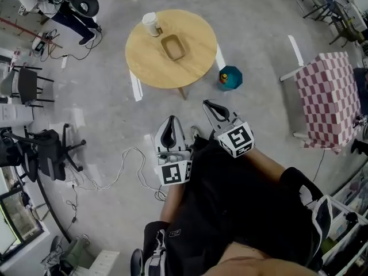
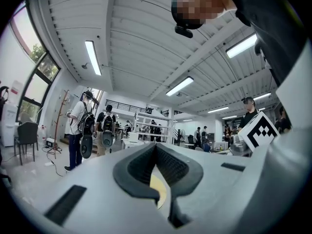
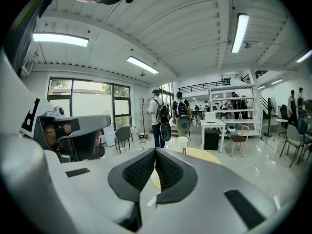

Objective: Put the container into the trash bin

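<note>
A shallow brown paper container [image 1: 173, 46] lies on a round wooden table [image 1: 195, 68], with a white cup [image 1: 150, 23] beside it at the far left. A teal trash bin [image 1: 230, 77] stands on the floor just right of the table. Both grippers are held in front of the person, short of the table. My left gripper [image 1: 168, 132] is shut with nothing in it, its tips meeting [image 2: 156, 147]. My right gripper [image 1: 214, 109] is also shut and empty [image 3: 155, 152]. Past its jaws the right gripper view shows the table top [image 3: 204, 155] and the cup [image 3: 183, 143].
A table with a pink checked cloth [image 1: 328, 99] stands at the right. Office chairs [image 1: 49, 148] and loose cables [image 1: 115, 165] lie on the floor at the left. A person [image 1: 63, 4] is at the far left. White tape strips [image 1: 135, 86] mark the floor beside the table.
</note>
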The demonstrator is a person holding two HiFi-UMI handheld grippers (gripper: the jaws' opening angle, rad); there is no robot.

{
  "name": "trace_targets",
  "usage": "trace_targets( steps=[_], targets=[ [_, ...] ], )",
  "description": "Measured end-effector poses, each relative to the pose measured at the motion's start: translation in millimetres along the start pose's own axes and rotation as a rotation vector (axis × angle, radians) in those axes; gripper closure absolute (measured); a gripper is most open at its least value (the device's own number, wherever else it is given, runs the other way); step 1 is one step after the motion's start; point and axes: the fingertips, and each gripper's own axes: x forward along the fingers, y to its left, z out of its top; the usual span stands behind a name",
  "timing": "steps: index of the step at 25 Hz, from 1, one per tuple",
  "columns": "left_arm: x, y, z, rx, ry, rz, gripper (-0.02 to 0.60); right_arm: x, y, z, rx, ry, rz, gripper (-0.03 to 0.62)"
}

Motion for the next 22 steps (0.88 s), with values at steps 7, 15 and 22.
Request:
trace_targets(
  steps=[7, 15, 22],
  targets=[
    [18, 31, -7, -0.025, 0.012, 0.012, 0.573, 37, -7, 0, -0.009, 0.026, -0.005, 0.568],
    [65, 66, -8, -0.014, 0.015, 0.037, 0.573, 99, -47, 0, -0.042, 0.059, -0.001, 0.568],
    [127, 105, -9, -0.019, 0.029, 0.063, 0.573, 170, -84, -3, -0.104, 0.134, 0.024, 0.568]
  ],
)
